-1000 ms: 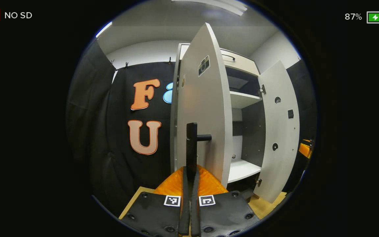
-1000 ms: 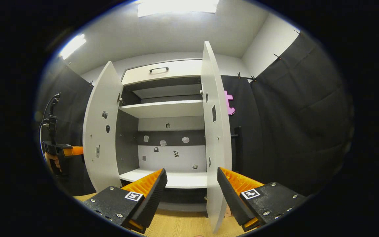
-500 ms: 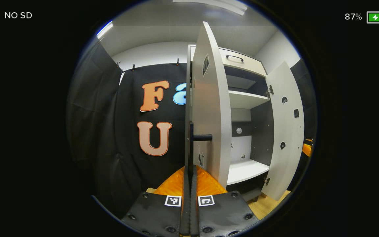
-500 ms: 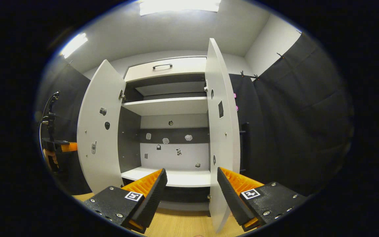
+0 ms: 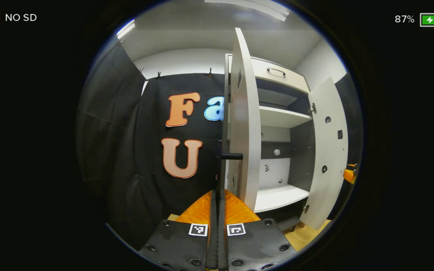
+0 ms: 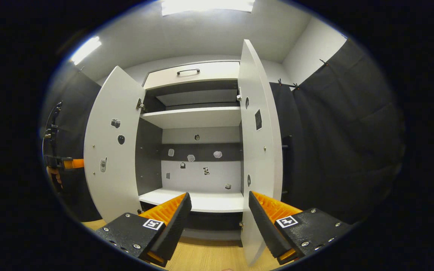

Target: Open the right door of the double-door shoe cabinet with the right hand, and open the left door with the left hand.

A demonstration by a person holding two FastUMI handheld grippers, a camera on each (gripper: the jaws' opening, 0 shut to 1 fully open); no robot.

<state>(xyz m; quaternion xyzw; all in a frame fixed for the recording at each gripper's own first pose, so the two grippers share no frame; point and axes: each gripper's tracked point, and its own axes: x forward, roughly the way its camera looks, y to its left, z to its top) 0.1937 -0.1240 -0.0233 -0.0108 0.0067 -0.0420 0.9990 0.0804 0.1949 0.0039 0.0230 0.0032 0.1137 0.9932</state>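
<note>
Now both doors — left door, right door — stand open.

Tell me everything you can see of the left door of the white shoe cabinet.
The left door is a tall, flat white panel, apparently laminated board, swung wide open on metal hinges at the cabinet's left side. Its inner face carries a few small stickers. In the left gripper view it appears nearly edge-on, with a black bar handle on its outer face; the left gripper is shut on that handle.
</note>
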